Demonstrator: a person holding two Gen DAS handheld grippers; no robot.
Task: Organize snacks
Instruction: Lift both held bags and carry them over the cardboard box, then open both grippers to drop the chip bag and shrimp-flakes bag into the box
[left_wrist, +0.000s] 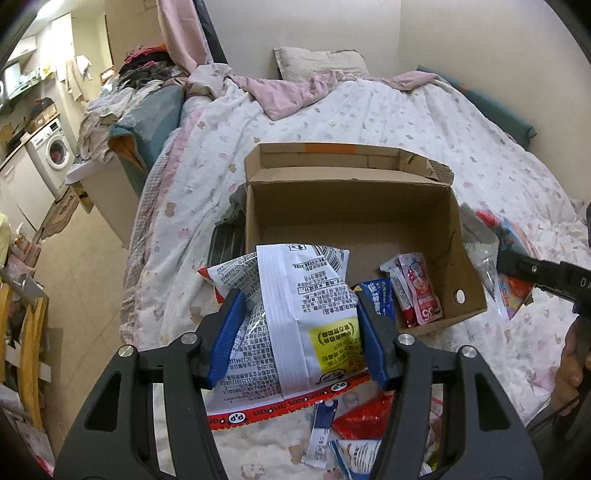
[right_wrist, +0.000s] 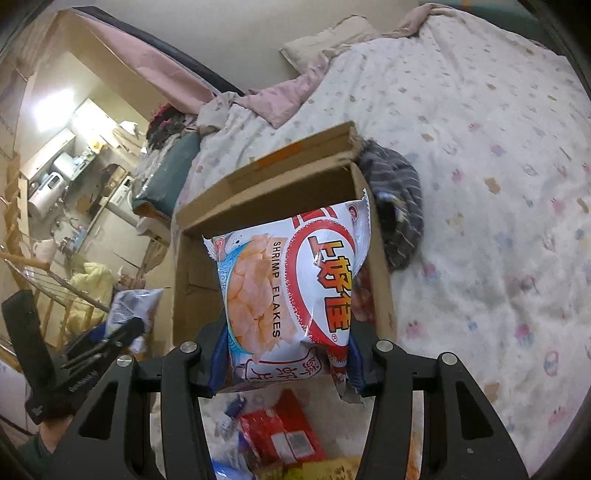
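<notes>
An open cardboard box (left_wrist: 369, 206) stands on the bed, also in the right wrist view (right_wrist: 192, 266). My left gripper (left_wrist: 299, 325) is shut on a white snack bag with a red edge (left_wrist: 295, 314), held back side up over the box's near edge. My right gripper (right_wrist: 284, 354) is shut on a white and red shrimp flakes bag (right_wrist: 295, 280), held above the box. Small pink and blue snack packets (left_wrist: 413, 295) lie in the box's near right corner. The right gripper with its bag shows at the right of the left wrist view (left_wrist: 517, 266).
Loose snack packets lie on the bedspread below my grippers (left_wrist: 354, 417) (right_wrist: 280, 432). A striped dark cloth (right_wrist: 399, 199) lies beside the box. A pillow (left_wrist: 317, 62) and pink blanket sit at the bed's head. The floor, a washing machine (left_wrist: 51, 151) and clutter are to the left.
</notes>
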